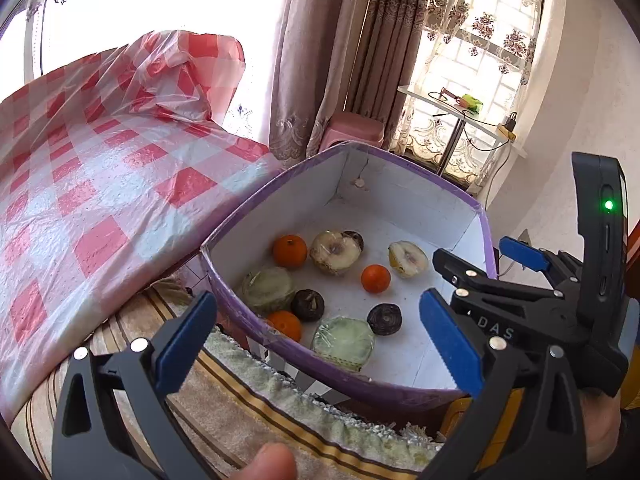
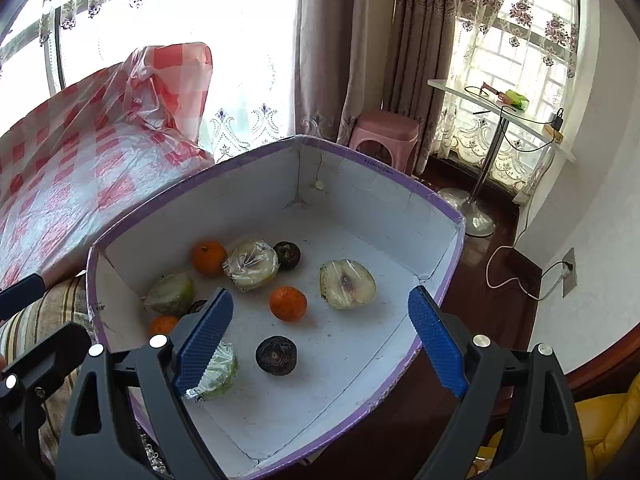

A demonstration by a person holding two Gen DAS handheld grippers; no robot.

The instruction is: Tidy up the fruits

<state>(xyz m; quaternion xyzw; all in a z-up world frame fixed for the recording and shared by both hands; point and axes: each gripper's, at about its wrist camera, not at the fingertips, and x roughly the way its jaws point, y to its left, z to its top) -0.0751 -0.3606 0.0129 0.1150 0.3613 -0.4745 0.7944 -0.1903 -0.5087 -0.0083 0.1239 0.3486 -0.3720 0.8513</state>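
A purple-rimmed white box (image 1: 400, 184) (image 2: 360, 196) holds loose fruit: three oranges (image 1: 375, 278) (image 2: 288, 303), dark round fruits (image 1: 384, 319) (image 2: 276, 355), and plastic-wrapped cut halves (image 1: 335, 252) (image 2: 347, 284) and green ones (image 1: 343, 343) (image 2: 218, 372). My left gripper (image 1: 316, 344) is open and empty, above the box's near left rim. My right gripper (image 2: 320, 340) is open and empty, hovering over the box's front; it also shows in the left wrist view (image 1: 480, 280) at the box's right edge.
A table with a red-and-white checked plastic cloth (image 1: 100, 184) (image 2: 60, 184) lies left of the box. A striped towel (image 1: 248, 400) is under the box's near side. A pink stool (image 2: 384, 136), curtains and a small glass side table (image 2: 500, 108) stand behind. Yellow cushion (image 2: 608, 420) at right.
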